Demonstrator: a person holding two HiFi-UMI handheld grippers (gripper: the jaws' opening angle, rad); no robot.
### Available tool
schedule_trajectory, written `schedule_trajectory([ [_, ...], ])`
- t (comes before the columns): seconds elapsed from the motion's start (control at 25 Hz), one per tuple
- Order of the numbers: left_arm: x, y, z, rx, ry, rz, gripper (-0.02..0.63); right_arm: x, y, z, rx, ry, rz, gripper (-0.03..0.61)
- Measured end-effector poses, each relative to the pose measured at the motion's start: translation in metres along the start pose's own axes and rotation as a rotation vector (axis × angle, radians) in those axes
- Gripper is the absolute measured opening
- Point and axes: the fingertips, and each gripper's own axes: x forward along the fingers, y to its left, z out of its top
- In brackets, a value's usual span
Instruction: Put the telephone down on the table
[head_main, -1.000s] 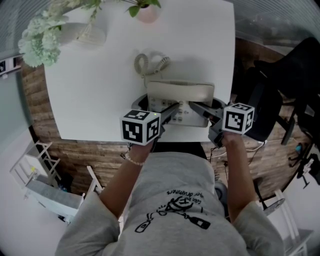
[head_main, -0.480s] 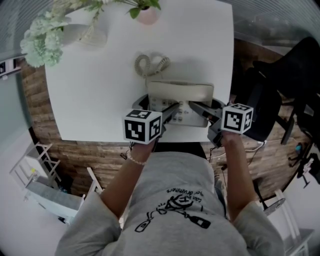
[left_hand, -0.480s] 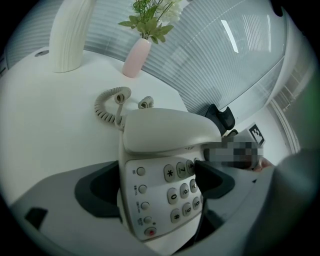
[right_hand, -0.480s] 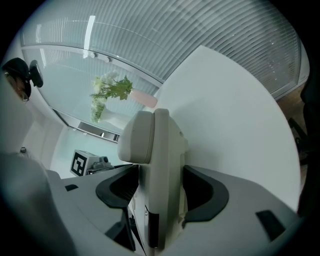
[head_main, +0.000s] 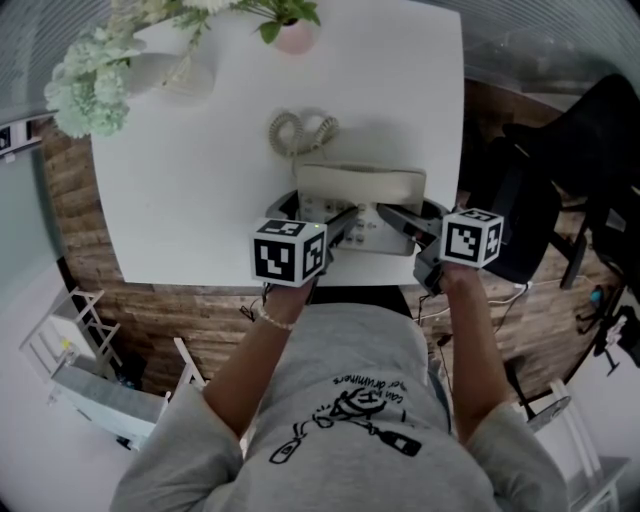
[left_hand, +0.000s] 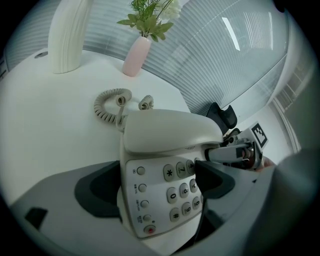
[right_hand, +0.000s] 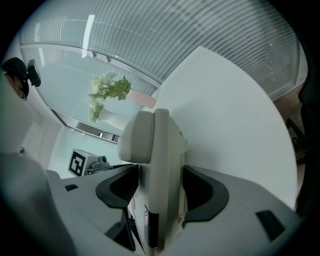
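**Telephone gripped from both sides at the bench's near edge, not yet let go**

At the far left of the white round-cornered bench (head_main: 180, 190) stands a white ribbed vase of pale green flowers (head_main: 92, 88), well apart from the work. Further right, at the far edge, is a small pink vase with a leafy sprig (head_main: 297, 30).

The left gripper (left_hand: 157, 186) has its 2 jaws clamped across the keypad end of the cream push-button telephone (head_main: 360, 187), 1 dark pad on each flank of the body. The handset sits in its cradle, and the cream coiled cord (head_main: 296, 128) lies loose on the bench just behind it.

The right gripper (right_hand: 162, 192) is closed on the same telephone from the other side and sees it edge-on between its pads.

The telephone is over the near edge of the bench, its front end jutting toward the person. Whether its base already touches the surface cannot be told. By my reading the carry is nearly done. What is left is to seat it flat, fully on the bench, and open both grippers.

To the right, off the bench, stands a black office chair (head_main: 575, 150).
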Motion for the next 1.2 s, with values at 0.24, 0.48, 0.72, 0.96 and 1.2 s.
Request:
schedule_trajectory([
  [0.24,0.0006,0.0001,0.0002,-0.006,0.0,0.012,0.456,-0.0009,-0.0023,0.0003,0.003,0.005,-0.017,0.293],
  [0.48,0.0013,0.0006,0.0003,-0.008,0.002,0.021,0.456,-0.0015,-0.0022,0.0019,-0.002,0.011,-0.034,0.293],
  [0.72,0.002,0.0015,-0.0001,-0.001,0.004,0.044,0.456,-0.0008,-0.0058,0.0002,0.004,0.009,-0.038,0.293],
  [0.96,0.0024,0.0016,0.0001,-0.002,0.002,0.057,0.456,-0.0007,-0.0072,0.0005,0.014,0.009,-0.041,0.293],
  [1.2,0.0028,0.0023,-0.0002,-0.003,0.002,0.066,0.455,-0.0001,-0.0084,0.0001,0.026,0.009,-0.043,0.293],
])
